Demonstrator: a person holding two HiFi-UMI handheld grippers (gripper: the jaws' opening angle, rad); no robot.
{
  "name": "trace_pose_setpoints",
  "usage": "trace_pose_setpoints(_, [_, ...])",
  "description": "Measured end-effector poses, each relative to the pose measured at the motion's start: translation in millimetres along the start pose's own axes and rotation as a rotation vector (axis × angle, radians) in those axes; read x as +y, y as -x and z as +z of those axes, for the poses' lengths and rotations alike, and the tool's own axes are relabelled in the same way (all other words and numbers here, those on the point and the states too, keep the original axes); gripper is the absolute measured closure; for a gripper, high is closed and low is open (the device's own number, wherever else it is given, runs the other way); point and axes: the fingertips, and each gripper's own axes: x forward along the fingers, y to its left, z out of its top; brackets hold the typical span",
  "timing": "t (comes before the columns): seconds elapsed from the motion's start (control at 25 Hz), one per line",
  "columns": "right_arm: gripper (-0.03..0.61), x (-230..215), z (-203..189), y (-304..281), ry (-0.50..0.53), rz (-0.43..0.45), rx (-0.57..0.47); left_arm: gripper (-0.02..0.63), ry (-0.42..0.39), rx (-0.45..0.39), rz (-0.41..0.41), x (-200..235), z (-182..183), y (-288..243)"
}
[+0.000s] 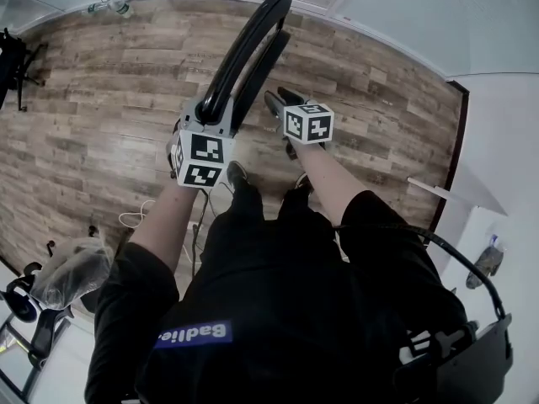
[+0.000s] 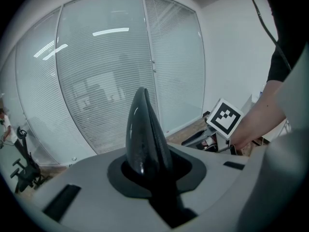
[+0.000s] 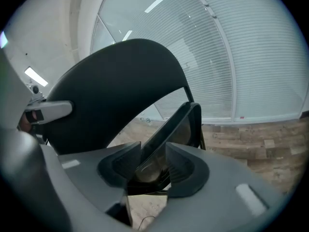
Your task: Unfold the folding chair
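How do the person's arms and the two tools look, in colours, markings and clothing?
The left tool and the right tool each have a light grey body with dark pads. Each carries a white cube printed with black square markers. The person wears a black top with short sleeves, so the forearms are bare.

1 folding chair [image 1: 246, 49]; 2 grippers – L gripper [image 1: 212, 108], R gripper [image 1: 276, 99]; 1 person [image 1: 278, 310].

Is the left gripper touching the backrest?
Touching. The left gripper view shows the left gripper shut on the backrest edge, with no gap.
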Motion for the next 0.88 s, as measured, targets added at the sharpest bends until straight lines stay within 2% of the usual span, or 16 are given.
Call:
trace_pose_setpoints(0.08, [0.397,-1,-5,-11,-0.035,0.008,0.02,0.541,0.0,-0.004,0.002,0,-1,0])
trace_pose_setpoints(0.32, [0.369,-3,-9,-41,-0.163,0.027,0.03,0.541,0.0,-0.012,0.0,-2,-1,2])
trace_pose_setpoints(0.44, [0.339,-10,-10,-57,-0.278,0.031,0.022,0.541,-0.001,-0.015,0.001,-4,-1,0])
trace_pose_setpoints(0.56, [0.284,-14,-9,-72,-0.4,0.075,0.006,0.541,-0.003,-0.017,-0.002,-7,-1,-1])
trace_pose_setpoints(0.68, [0.258,-14,-13,-87,-0.427,0.092,0.027,0.541,-0.009,-0.021,-0.002,-8,-1,-1])
trace_pose_setpoints(0.88, [0.272,-16,-21,-106,-0.418,0.041,0.077,0.541,-0.006,-0.024,0.001,-5,-2,0])
